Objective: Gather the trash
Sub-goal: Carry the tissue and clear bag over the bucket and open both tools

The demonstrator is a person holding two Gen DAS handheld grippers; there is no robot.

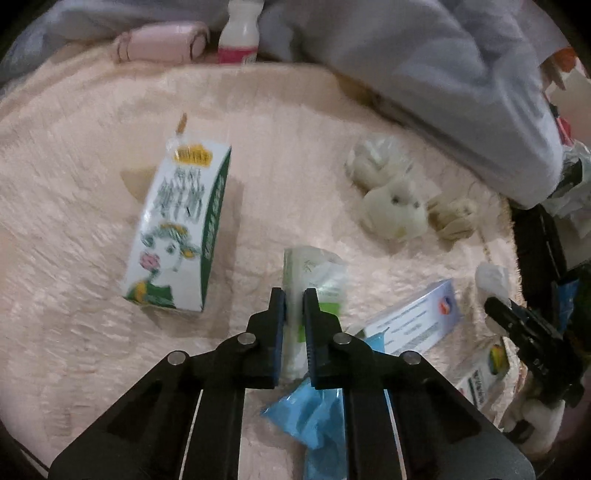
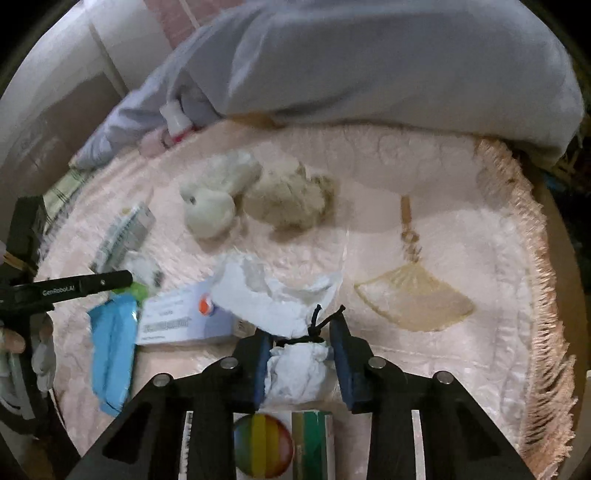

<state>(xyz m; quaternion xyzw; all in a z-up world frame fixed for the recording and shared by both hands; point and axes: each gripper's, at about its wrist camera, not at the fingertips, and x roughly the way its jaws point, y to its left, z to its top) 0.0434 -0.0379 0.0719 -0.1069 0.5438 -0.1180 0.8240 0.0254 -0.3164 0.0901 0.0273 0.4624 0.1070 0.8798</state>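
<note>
In the left wrist view my left gripper (image 1: 294,296) is shut on a white and green plastic wrapper (image 1: 317,273) lying on the pink bedspread (image 1: 74,258). A tall milk carton (image 1: 177,229) with a straw stands to its left. A blue wrapper (image 1: 314,413) and a white and blue box (image 1: 410,325) lie just right of my fingers. In the right wrist view my right gripper (image 2: 301,345) is shut on a crumpled white tissue (image 2: 295,373), with a black cord (image 2: 319,325) across it. More white tissue (image 2: 273,295) spreads ahead of the jaws, partly over the box (image 2: 181,317).
Two plush toys (image 2: 210,206) (image 2: 288,199) lie mid-bed, with a folding fan (image 2: 413,299) at the right. A grey quilt (image 2: 369,66) bounds the far side, a white bottle (image 1: 240,33) and a pink case (image 1: 162,40) beside it. The fringed edge (image 2: 546,295) drops off at the right. A striped carton (image 2: 288,443) sits under my right gripper.
</note>
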